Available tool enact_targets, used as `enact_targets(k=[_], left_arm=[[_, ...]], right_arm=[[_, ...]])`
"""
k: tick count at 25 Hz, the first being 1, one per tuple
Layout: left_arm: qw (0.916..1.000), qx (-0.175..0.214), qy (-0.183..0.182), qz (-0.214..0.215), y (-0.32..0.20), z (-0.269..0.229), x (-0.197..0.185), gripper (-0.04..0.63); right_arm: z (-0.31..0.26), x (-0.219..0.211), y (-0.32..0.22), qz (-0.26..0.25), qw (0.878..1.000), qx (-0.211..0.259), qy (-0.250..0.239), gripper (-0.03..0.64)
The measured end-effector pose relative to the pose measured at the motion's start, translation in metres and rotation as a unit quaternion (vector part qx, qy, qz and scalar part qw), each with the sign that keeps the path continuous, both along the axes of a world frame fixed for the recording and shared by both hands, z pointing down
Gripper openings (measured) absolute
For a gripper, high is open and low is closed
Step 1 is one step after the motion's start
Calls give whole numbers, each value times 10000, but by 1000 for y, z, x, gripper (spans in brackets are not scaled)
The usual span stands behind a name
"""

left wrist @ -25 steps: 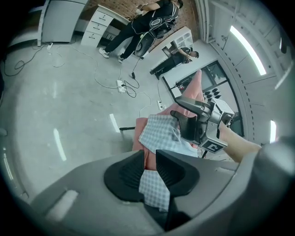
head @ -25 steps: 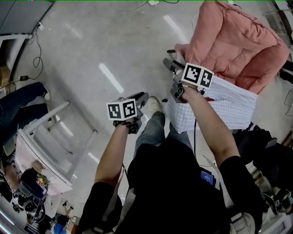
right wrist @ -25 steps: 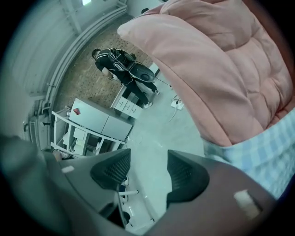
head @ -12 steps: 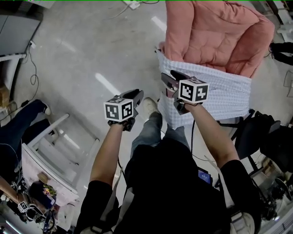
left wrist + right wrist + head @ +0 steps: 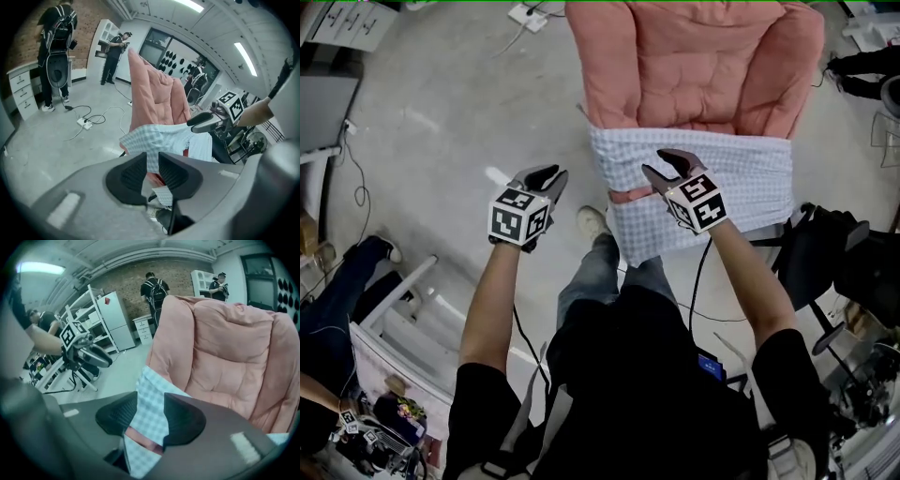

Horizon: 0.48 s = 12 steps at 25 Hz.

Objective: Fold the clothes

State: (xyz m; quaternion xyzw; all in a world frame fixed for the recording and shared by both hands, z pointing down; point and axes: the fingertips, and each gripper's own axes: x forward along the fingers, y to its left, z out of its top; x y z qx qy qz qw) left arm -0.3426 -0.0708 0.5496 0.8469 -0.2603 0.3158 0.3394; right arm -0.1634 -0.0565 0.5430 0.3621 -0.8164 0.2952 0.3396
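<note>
On the pink padded chair (image 5: 703,66), at the top of the head view, the checked garment (image 5: 741,187) lies draped across the seat front and hangs over its edge. It is spread out and not yet folded. The step in hand is judged to be the first grasp, so the fold itself is yet to start.

The right gripper (image 5: 661,162) hangs over the left part of the garment, pointing down at it. Its jaws have just been closing but remain apart. Checked cloth shows in the gap, and the pads do not appear to press on it. The left gripper (image 5: 546,175) is over the bare floor (image 5: 441,122), well apart from the garment. Its jaws stand at a narrow gap with nothing between them.

Recommended procedure:
1. Bring the left gripper across to the garment's near left corner and widen its jaws before contact.
2. Seat one layer of cloth deep between the pads of each gripper, not at the tips.
3. Take the two grasps on the same edge, so that the fold line runs straight.
4. Avoid pinching the chair padding under the cloth.

A pink strip (image 5: 628,195) crosses the garment's left edge. What it is cannot be determined.
</note>
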Motion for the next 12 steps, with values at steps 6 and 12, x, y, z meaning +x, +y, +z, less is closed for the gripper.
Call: enact_targets(k=[6, 12], left_arm=[[9978, 302, -445, 391, -11, 2, 15, 86], [9917, 618, -835, 761, -13, 8, 49, 86]], right_arm=[[3, 50, 0, -385, 9991, -17, 194, 179], [-2, 94, -6, -1189, 9916, 133, 480, 181]])
